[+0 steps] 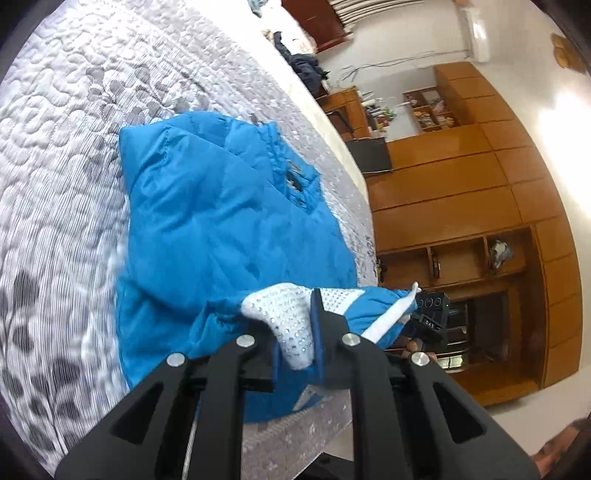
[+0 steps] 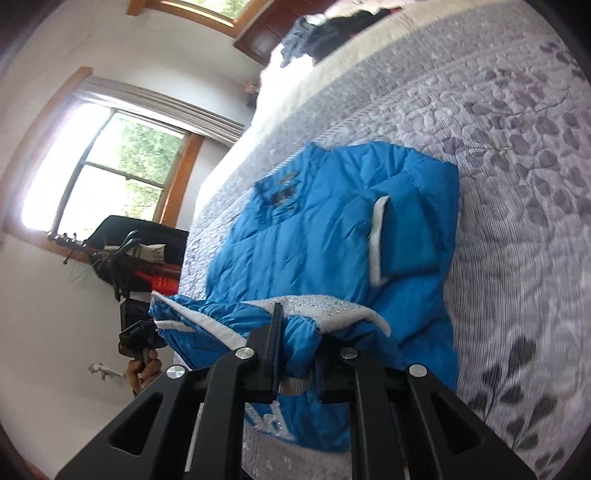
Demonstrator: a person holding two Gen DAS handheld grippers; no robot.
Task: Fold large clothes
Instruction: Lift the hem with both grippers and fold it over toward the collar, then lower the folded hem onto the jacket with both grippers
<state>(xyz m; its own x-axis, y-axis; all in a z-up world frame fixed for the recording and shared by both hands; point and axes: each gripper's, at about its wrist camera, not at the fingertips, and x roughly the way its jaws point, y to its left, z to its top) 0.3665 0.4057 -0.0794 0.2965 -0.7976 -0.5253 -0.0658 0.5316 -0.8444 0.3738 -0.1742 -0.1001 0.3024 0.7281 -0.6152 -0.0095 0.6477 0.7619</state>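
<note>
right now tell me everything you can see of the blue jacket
The blue jacket is a bright, shiny, quilted puffer with white trim and a white panel studded with small sparkles. It lies partly folded on the grey leaf-patterned quilt, one white-cuffed sleeve laid across its body. Its near edge is lifted off the bed: the left gripper is clamped on the sparkly white panel, and the right gripper is clamped on bunched blue fabric beside that trim.

Quilted grey leaf-patterned bedspread [image 1: 66, 155] is covering the bed. Dark clothes pile [image 2: 343, 22] is lying at its far end. Wooden wall cabinets [image 1: 461, 192] are standing opposite, shelves holding small items. Window [image 2: 114, 173] is letting in daylight; guitar [image 2: 81, 247] is resting below it.
</note>
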